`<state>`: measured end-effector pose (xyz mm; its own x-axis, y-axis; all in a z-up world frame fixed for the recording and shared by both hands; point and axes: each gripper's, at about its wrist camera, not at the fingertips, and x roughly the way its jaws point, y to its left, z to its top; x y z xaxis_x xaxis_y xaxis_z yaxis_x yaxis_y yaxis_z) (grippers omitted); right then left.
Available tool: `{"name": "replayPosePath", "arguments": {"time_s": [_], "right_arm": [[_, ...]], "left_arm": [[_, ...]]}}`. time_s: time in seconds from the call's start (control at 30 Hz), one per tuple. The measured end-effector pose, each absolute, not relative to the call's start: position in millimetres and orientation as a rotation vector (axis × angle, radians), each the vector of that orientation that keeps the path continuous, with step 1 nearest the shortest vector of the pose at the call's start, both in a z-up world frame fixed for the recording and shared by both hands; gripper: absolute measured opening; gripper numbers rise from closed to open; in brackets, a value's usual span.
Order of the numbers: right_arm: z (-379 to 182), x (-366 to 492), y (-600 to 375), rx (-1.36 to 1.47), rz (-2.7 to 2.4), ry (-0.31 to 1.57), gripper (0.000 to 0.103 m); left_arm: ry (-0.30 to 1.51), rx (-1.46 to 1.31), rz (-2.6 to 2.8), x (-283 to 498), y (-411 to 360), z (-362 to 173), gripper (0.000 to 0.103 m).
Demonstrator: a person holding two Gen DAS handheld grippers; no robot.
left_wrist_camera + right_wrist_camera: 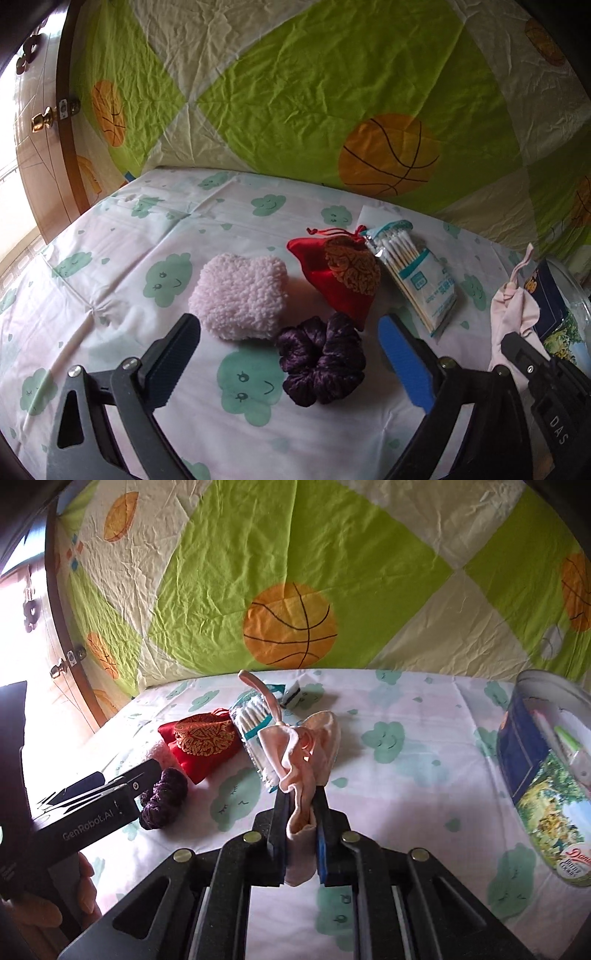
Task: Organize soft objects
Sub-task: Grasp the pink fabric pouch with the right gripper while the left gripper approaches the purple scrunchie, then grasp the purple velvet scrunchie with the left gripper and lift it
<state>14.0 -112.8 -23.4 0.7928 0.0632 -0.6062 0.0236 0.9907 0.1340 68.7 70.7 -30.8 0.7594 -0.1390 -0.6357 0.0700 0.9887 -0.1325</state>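
My left gripper (288, 325) stands open low over the cloud-print sheet (110, 258). A dark purple scrunchie (321, 365) lies between its fingers, untouched, and a fluffy pale pink pouch (240, 295) sits just beyond the tips. A red pouch with a gold patch (340, 280) lies behind the scrunchie. My right gripper (302, 794) is shut on a pale pink drawstring pouch (310, 746), which stands up out of the jaws with its cord (258, 686) sticking upward. The same pouch (509, 310) shows at the right edge of the left wrist view.
A pack of cotton swabs (417, 280) lies right of the red pouch. An open round cookie tin (546, 768) with items inside stands on the right. A green and cream basketball quilt (332, 92) rises behind the bed. A wooden door (40, 147) is at the left.
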Motion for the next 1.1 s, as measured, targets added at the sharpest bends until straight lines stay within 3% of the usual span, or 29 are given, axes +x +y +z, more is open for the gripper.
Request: {"name": "replayPosePath", "arguments": {"time_s": [0.1,0.33,0.5,0.57,0.63,0.87,1.1], "right_arm": [[-17,5,-124,0.110,-0.006,0.617,0.013],[-16,-1,-138,0.119,-0.031,0.616,0.013],[-20,-1,-137,0.138,-0.026,0.632,0.013],[-20,-1,-135,0.138,-0.024,0.631,0.013],[-20,-1,-135,0.139,-0.024,0.633,0.013],[-19,-2,-137,0.145,-0.031,0.620,0.013],[-5,-13,-140,0.117,-0.063,0.531,0.013]], "left_arm": [[0.741,-0.090,-0.144,73,66,-35,0.087],[0.872,-0.057,-0.124,91,59,-53,0.087],[0.897,-0.080,-0.128,93,64,-58,0.079],[0.890,-0.095,-0.124,92,66,-57,0.071],[0.877,-0.126,-0.129,91,71,-55,0.046],[0.826,-0.230,-0.159,85,85,-50,0.040],[0.507,-0.189,-0.280,46,68,-5,0.039]]}}
